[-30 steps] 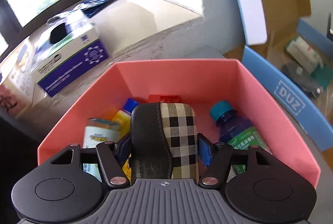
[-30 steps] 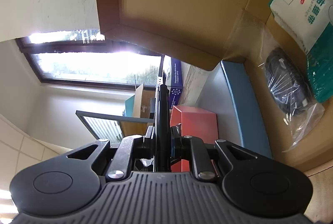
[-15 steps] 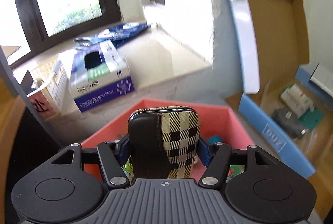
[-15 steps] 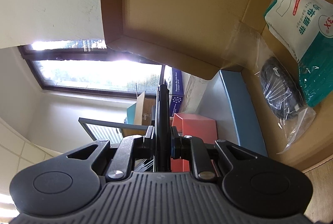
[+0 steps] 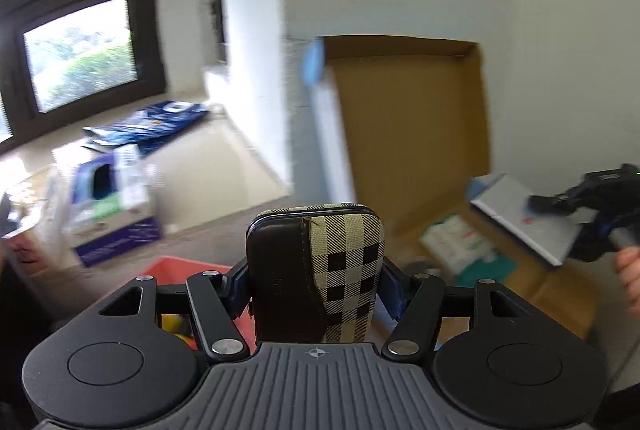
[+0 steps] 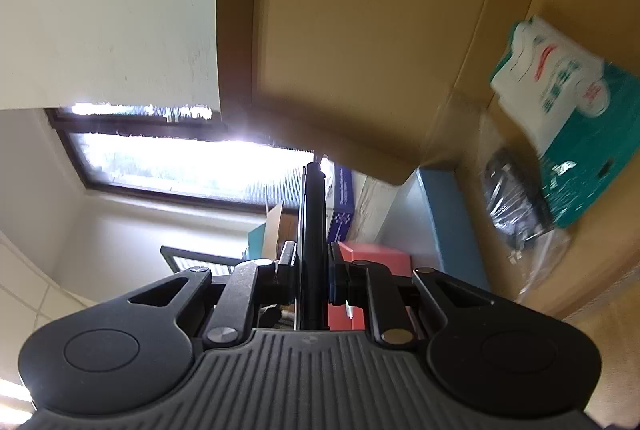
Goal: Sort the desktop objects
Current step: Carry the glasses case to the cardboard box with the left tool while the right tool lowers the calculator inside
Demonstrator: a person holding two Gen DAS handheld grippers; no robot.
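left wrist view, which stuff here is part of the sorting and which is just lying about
Job: plaid case in left gripper; flat slab in right gripper; pink bin; cardboard box.

Lying about: tissue box; blue packet on sill.

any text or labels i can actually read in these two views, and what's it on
None can be read as it stands.
White and teal packet in the cardboard box: red and green print, too blurred to read.
Blue and white carton on the sill: print smeared by motion.
Blue carton seen past the right gripper: white lettering, too small.
Plaid case in the left gripper: no lettering that I can make out.
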